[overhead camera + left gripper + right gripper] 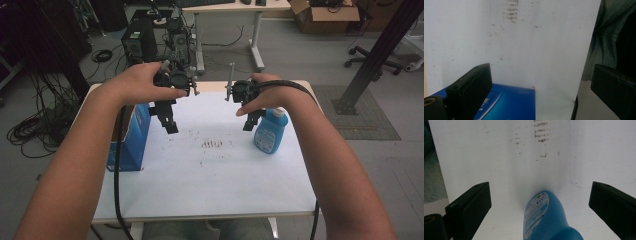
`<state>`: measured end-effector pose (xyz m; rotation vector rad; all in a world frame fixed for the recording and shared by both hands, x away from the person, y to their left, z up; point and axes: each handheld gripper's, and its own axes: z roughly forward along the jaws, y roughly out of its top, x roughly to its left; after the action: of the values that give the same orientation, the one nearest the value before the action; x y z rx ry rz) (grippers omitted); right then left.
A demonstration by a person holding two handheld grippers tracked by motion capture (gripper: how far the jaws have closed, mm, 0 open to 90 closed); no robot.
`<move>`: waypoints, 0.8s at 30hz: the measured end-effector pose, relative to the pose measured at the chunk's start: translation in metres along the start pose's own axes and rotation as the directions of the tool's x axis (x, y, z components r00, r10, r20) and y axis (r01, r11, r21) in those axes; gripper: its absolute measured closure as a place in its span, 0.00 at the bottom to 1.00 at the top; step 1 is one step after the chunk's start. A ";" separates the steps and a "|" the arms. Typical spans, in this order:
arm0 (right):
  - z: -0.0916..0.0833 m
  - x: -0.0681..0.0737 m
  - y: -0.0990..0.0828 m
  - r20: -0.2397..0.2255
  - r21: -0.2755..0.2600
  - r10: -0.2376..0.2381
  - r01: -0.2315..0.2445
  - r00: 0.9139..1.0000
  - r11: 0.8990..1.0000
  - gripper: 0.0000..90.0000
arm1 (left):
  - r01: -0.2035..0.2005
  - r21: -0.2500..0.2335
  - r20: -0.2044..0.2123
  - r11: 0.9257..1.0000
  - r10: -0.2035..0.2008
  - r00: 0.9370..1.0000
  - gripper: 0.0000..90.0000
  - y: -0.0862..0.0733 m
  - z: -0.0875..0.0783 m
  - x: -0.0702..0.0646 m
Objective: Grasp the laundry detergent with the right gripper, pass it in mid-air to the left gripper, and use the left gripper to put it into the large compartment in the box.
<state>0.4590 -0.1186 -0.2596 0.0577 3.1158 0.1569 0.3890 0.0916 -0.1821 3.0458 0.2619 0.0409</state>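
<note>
Just one blue bottle (270,131) and one blue box (131,140) on the table (215,185).

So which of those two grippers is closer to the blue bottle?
The right. The right gripper hangs just above the blue bottle, jaws open on either side of it. The left gripper is across the table, over the blue box.

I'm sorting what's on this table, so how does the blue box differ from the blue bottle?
The blue box is flat-sided with square corners; the blue bottle is rounded with a white cap. The box stands at the table's left edge beneath the left gripper; the bottle stands on the right side beneath the right gripper. Both are blue, upright and not gripped.
</note>
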 end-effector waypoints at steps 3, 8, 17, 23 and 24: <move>0.000 0.000 0.000 0.003 0.003 0.000 0.000 1.000 1.000 0.04 | -0.002 0.000 0.003 1.000 0.002 1.000 0.05 0.000 0.001 0.001; 0.003 -0.001 -0.001 0.001 0.009 -0.003 0.003 1.000 1.000 0.05 | -0.003 0.003 0.007 1.000 0.003 1.000 0.05 0.002 0.003 0.004; -0.015 0.001 -0.008 0.024 -0.066 0.014 -0.012 1.000 0.998 0.05 | -0.002 0.005 0.005 1.000 0.002 1.000 0.05 0.002 0.002 0.003; -0.028 0.004 -0.021 0.046 -0.119 0.032 -0.027 0.998 0.992 0.04 | -0.006 -0.003 0.004 1.000 0.006 1.000 0.05 0.003 0.002 0.001; -0.032 0.005 -0.025 0.050 -0.128 0.037 -0.030 0.998 0.991 0.04 | -0.009 0.001 -0.001 1.000 0.009 1.000 0.05 0.003 0.001 0.000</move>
<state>0.4523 -0.1459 -0.2308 0.1104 3.0457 0.3490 0.3901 0.0882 -0.1832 3.0485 0.2483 0.0435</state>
